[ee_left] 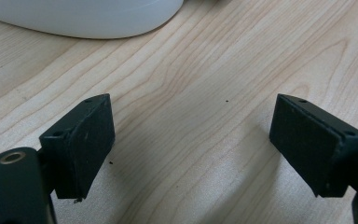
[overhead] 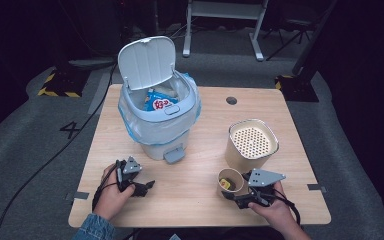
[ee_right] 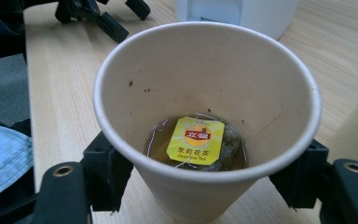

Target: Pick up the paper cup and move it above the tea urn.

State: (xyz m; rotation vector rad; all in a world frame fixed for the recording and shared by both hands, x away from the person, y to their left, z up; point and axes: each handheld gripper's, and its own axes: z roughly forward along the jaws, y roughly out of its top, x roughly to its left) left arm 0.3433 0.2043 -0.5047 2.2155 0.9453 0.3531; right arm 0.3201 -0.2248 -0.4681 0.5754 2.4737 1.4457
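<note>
A paper cup (overhead: pixel 230 182) stands on the wooden table (overhead: pixel 190 200) near the front right. In it lies a wet tea bag with a yellow tag (ee_right: pixel 196 140) in a little liquid. My right gripper (ee_right: pixel 203 172) is shut on the paper cup (ee_right: pixel 205 88), one black jaw pressed to each side of its lower wall; in the high view the right gripper (overhead: pixel 231 194) reaches the cup from the front. My left gripper (overhead: pixel 147 187) rests at the front left, and the left gripper (ee_left: pixel 191 140) is open over bare wood with nothing between its pads.
A white pedal bin (overhead: pixel 157 130) with a blue liner and raised lid stands at the table's middle left, with snack packets inside; its base (ee_left: pixel 84 18) is just beyond my left gripper. A tan container with a perforated top (overhead: pixel 251 145) stands right behind the cup.
</note>
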